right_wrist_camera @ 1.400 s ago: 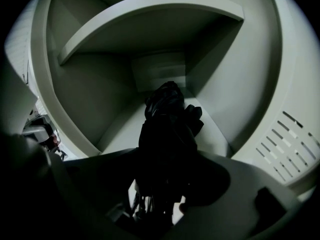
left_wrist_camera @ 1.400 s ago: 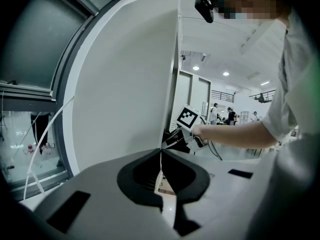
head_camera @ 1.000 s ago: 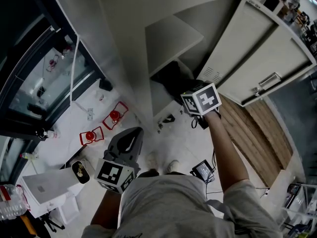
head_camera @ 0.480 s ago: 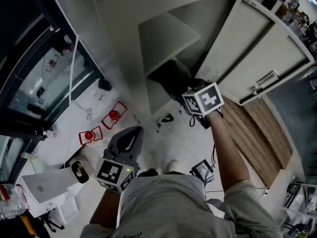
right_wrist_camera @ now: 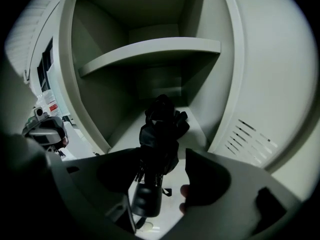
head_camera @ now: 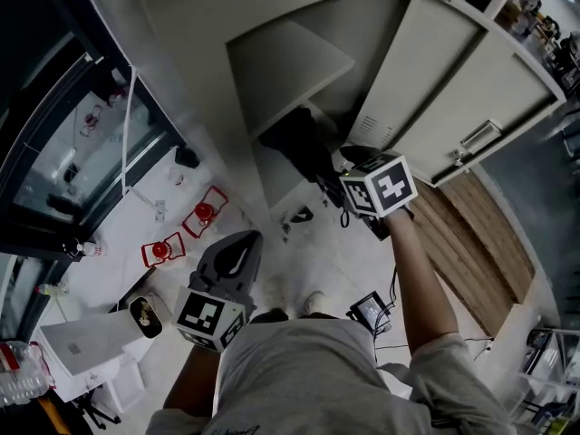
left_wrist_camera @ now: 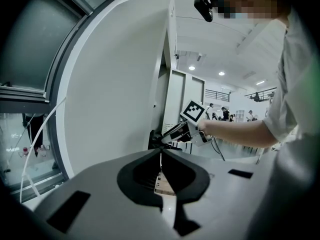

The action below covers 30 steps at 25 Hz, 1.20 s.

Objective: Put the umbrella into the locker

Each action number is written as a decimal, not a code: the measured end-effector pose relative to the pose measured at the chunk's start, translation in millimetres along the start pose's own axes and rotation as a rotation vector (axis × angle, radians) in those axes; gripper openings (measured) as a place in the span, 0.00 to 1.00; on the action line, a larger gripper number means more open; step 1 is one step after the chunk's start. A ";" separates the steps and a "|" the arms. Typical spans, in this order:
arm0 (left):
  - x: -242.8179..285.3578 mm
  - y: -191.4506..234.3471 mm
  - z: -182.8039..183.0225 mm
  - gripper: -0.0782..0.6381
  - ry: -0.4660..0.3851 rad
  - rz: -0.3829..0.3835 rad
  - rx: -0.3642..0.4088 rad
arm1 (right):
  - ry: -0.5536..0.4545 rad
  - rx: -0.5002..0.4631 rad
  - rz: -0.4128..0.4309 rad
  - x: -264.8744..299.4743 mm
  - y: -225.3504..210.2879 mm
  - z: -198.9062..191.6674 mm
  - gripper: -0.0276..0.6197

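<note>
In the head view, the near end of the umbrella (head_camera: 304,148) in the lower compartment of the locker (head_camera: 272,71) is covered by the right gripper (head_camera: 355,166). That gripper's jaws are concealed under its marker cube (head_camera: 379,186), and the locker top is cut off by the upper picture edge. In the right gripper view, the rear of the compartment under the locker shelf (right_wrist_camera: 150,51) is too dark to resolve; in the left gripper view, the locker's side wall (left_wrist_camera: 125,84) hides its interior, and the persons (left_wrist_camera: 225,115) beyond it are too small to make out.
</note>
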<state>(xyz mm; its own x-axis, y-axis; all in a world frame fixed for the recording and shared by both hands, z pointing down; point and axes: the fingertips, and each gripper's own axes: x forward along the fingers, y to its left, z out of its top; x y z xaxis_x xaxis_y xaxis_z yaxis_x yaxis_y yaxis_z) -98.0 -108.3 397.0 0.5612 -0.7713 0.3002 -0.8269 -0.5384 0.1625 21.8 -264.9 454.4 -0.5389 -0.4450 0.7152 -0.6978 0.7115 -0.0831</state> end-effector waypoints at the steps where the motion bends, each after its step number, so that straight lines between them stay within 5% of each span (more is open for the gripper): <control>1: 1.0 -1.1 2.2 0.14 -0.009 -0.001 0.002 | -0.003 0.002 -0.001 -2.4 -0.2 -1.9 0.45; 30: -0.8 -29.5 -5.9 0.14 0.011 -0.033 0.020 | 0.026 0.053 0.022 -17.3 22.7 -83.2 0.45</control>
<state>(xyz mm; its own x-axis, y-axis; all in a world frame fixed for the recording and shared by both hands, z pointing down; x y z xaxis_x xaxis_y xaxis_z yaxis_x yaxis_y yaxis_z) -74.3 -89.8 397.6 0.5875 -0.7494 0.3055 -0.8071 -0.5700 0.1538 54.6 -195.8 497.8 -0.5426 -0.4150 0.7303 -0.7100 0.6911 -0.1348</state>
